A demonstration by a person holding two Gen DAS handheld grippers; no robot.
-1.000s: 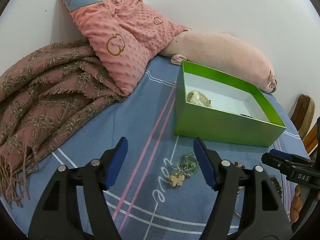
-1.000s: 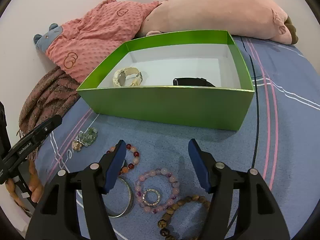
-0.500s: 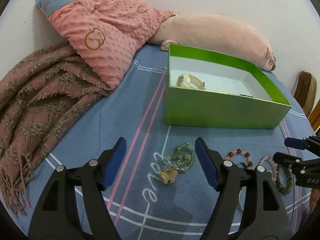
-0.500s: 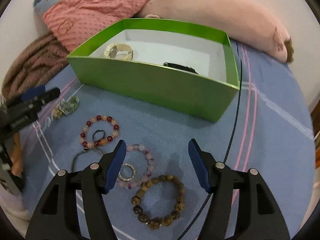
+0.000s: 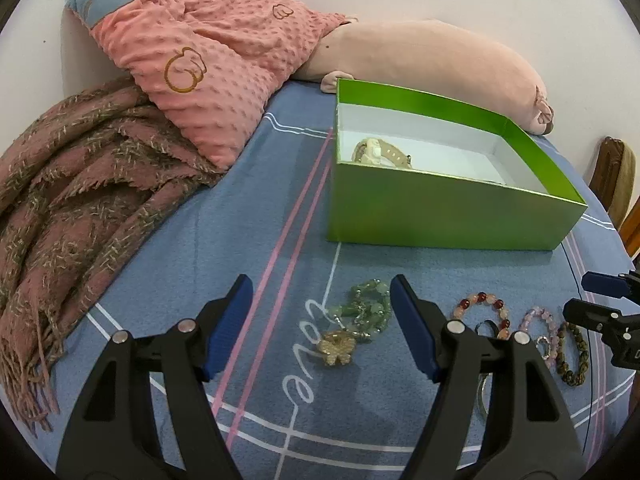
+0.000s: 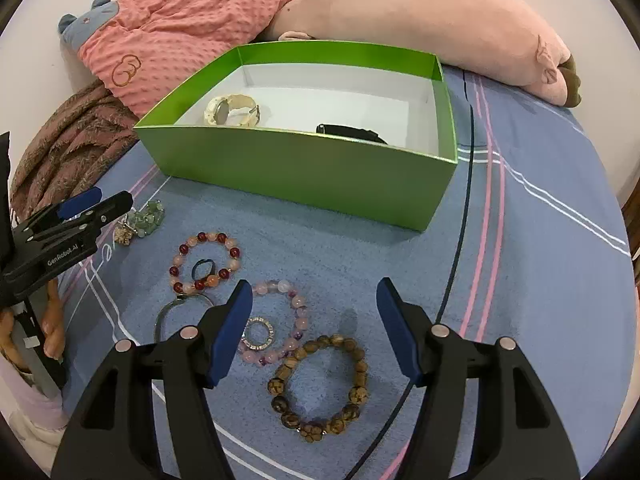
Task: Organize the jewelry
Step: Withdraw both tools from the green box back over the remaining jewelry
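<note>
green beaded necklace with gold flower pendant (image 5: pixel 362 322) looks light, limp, probably tangly; pinch its bunched beads; left claw (image 5: pixel 321 328) spread, empty.

A: Where does the left wrist view sit?

B: Behind its own left gripper (image 5: pixel 322 300), low over the blue bedspread (image 5: pixel 248 240), angled down and forward. The green box (image 5: pixel 440 212) lies ahead and right of the fingers, the pink pillow (image 5: pixel 208 80) far ahead to the left.

A: And the right wrist view?

B: Behind the right gripper (image 6: pixel 314 304), equally close, tilted more steeply, with the box (image 6: pixel 304 168) straight ahead.

A: What do they share?

B: The box, the pillow (image 6: pixel 180 40) and the bedspread (image 6: pixel 540 240). Each also catches the other's tool at its edge.
</note>
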